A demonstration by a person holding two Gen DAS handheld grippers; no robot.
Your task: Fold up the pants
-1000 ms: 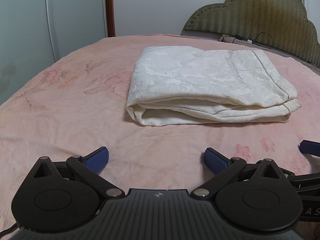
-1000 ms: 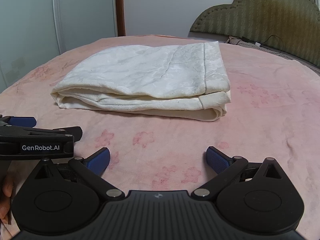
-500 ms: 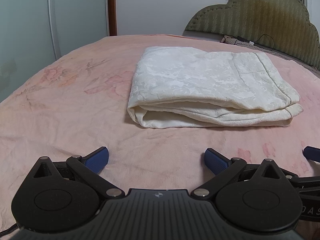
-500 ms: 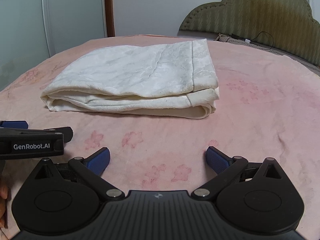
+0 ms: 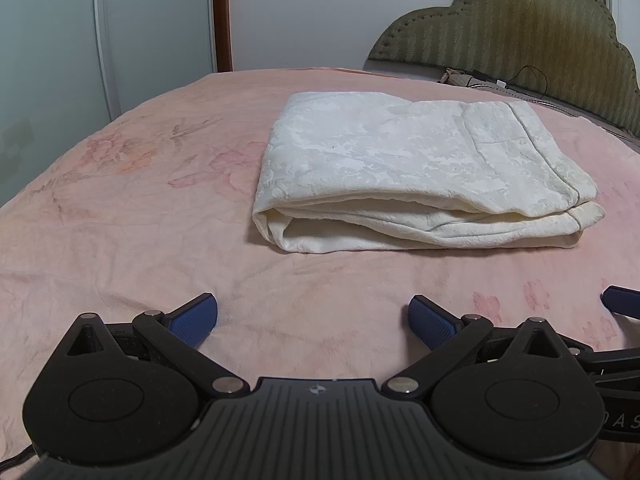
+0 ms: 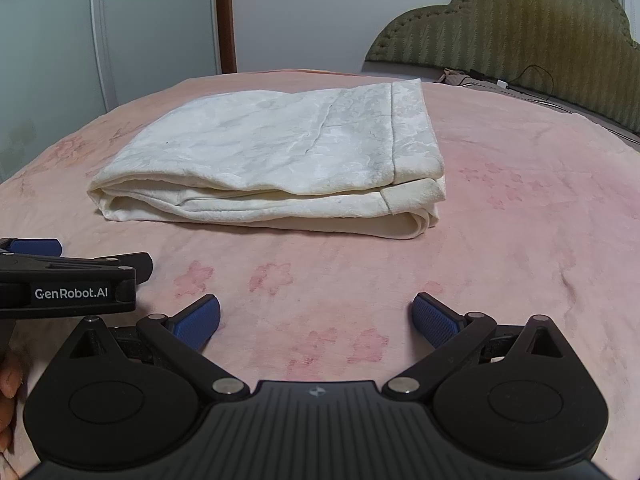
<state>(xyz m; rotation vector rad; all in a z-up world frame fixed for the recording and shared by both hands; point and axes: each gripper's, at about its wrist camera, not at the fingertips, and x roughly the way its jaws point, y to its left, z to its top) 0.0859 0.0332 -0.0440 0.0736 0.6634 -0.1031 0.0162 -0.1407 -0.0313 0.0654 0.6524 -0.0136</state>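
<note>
The cream-white pants [image 5: 416,168] lie folded into a thick rectangle on the pink bedspread [image 5: 120,220], their layered edges facing me. In the right wrist view the same pants [image 6: 280,160] sit ahead and slightly left, with the hem band on the right. My left gripper [image 5: 313,316] is open, well short of the bundle, nothing between its blue pads. My right gripper [image 6: 316,318] is open too, empty, and apart from the cloth. The left gripper's body [image 6: 68,284] shows at the left of the right wrist view.
An olive padded headboard [image 5: 520,40] rises at the back right, with a dark cable [image 5: 528,80] at its foot. Pale wardrobe doors [image 6: 60,40] and a brown post [image 6: 224,16] stand behind the bed. A hand [image 6: 8,392] shows at the far left edge.
Both grippers have drifted back and shifted slightly, so the folded pants sit a little differently in each view. The jaws have stayed open and the pants have not moved.
</note>
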